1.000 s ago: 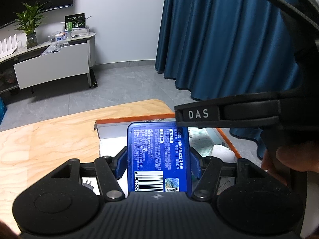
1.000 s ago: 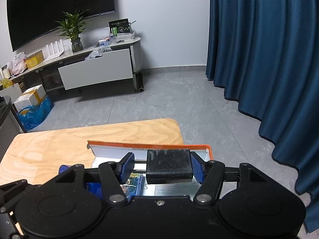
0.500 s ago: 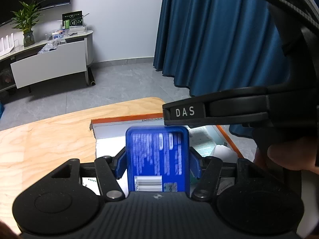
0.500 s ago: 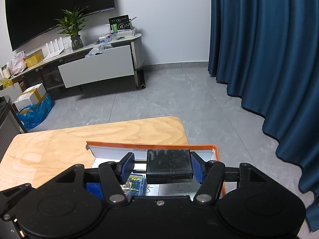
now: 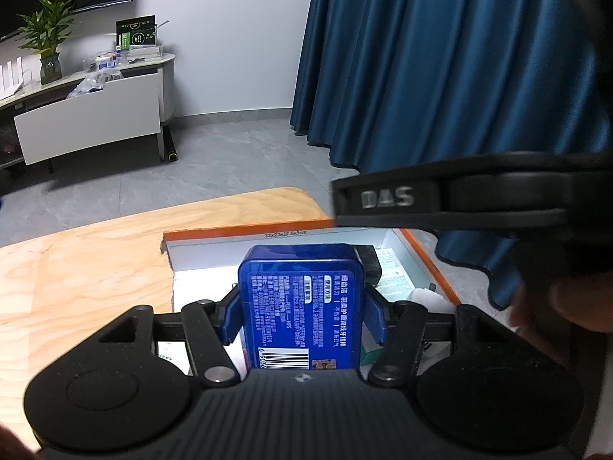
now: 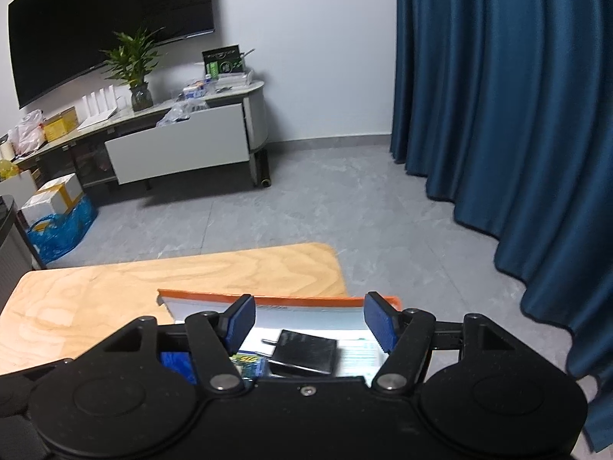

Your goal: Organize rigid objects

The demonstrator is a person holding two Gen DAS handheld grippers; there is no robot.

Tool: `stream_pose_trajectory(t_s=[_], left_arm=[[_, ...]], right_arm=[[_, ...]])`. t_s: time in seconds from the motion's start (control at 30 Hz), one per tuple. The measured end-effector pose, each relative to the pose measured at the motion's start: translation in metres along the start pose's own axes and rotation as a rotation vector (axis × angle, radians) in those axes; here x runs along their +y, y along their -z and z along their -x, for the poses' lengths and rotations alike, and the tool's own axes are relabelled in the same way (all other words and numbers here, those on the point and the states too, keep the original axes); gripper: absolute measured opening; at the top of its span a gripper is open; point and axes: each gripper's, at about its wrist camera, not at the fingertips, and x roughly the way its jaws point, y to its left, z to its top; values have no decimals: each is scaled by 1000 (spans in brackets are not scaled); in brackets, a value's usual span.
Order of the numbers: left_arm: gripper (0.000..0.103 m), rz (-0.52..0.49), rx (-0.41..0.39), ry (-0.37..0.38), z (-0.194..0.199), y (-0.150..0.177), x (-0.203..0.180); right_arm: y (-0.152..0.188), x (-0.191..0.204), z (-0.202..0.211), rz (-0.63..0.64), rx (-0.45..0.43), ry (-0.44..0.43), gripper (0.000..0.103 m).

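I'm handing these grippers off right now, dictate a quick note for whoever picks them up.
Left gripper: shut on the blue tin, held over the orange-edged box.
Right gripper: jaws opening, nothing between the pads; the black block lies in the box below them.
Done: black block is in the box, beside printed cartons and a white item.
Left: lower the blue tin into a free spot in the box and release. Whether more items wait on the wooden table cannot be told from these views.

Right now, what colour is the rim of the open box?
Orange rim, white inside; the left wrist view shows it best.
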Motion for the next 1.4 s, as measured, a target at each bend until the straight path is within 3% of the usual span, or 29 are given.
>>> stream_pose_trajectory(t_s=[0.2, 0.27, 0.37, 0.63, 0.97, 1.4], left_arm=[[64, 9, 12, 22, -7, -4, -2], [76, 2, 10, 18, -5, -5, -5], [85, -9, -1, 6, -1, -5, -9], [102, -17, -7, -28, 16, -6, -14], [103, -50, 5, -95, 55, 12, -30], [103, 15, 52, -178, 100, 52, -37]], right_arm=[[0, -9, 19, 1, -29, 50, 77], [1, -13, 25, -1, -35, 63, 78], [4, -18, 35, -19, -42, 62, 78], [19, -28, 67, -27, -54, 72, 79], [52, -39, 117, -45, -67, 63, 81], [107, -49, 166, -66, -35, 48, 82]])
